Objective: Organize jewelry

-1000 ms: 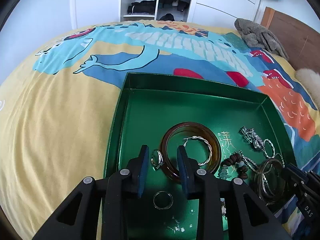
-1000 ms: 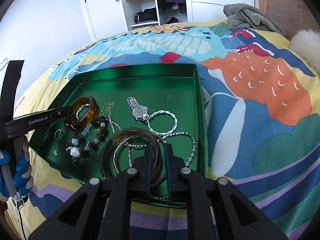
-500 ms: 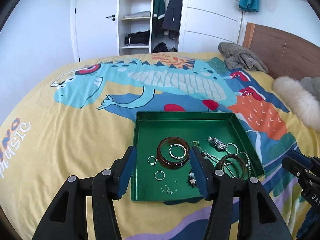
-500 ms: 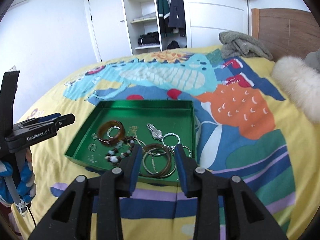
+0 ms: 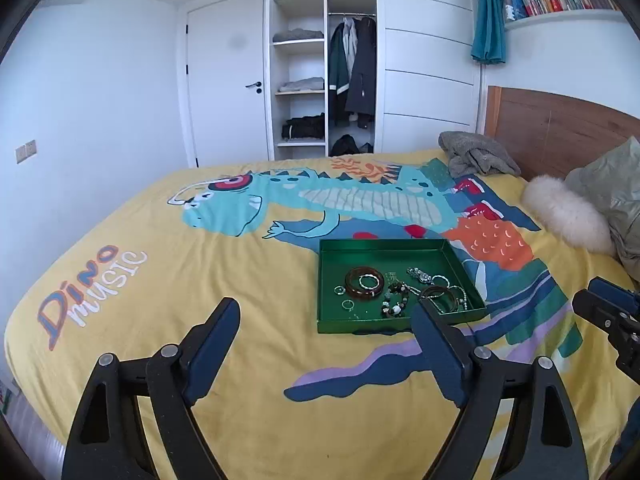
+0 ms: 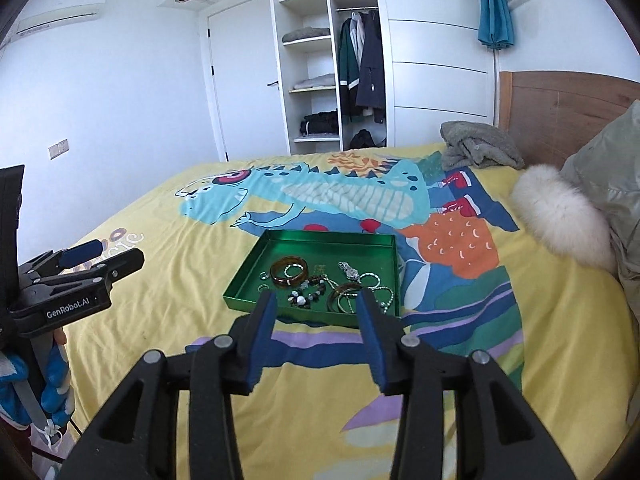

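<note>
A green tray [image 5: 328,326] [image 6: 248,302] lies on the yellow dinosaur bedspread. It holds a brown bangle [image 5: 364,282] [image 6: 289,271], a dark bead bracelet [image 5: 394,300] [image 6: 308,294], stacked bangles [image 5: 442,298] [image 6: 344,298], silver hoops, chains and small rings [image 5: 347,303]. My left gripper [image 5: 326,312] hovers well back from the tray, its jaws opening wide with nothing between them. My right gripper [image 6: 316,304] is also pulled back above the bed, jaws opening, empty. The left gripper [image 6: 96,260] shows at the left edge of the right wrist view.
A grey blanket [image 5: 476,158], a white fluffy cushion [image 5: 564,216] and a pale pillow [image 5: 612,188] lie near the wooden headboard [image 5: 560,128]. An open wardrobe [image 5: 324,80] and a white door [image 5: 228,92] stand beyond the bed. A blue-gloved hand [image 6: 48,392] holds the left gripper.
Both grippers have pulled back and risen away from the tray, so it looks far smaller. Both pairs of jaws have spread wider, the left much more; the jewelry stays in the tray.
</note>
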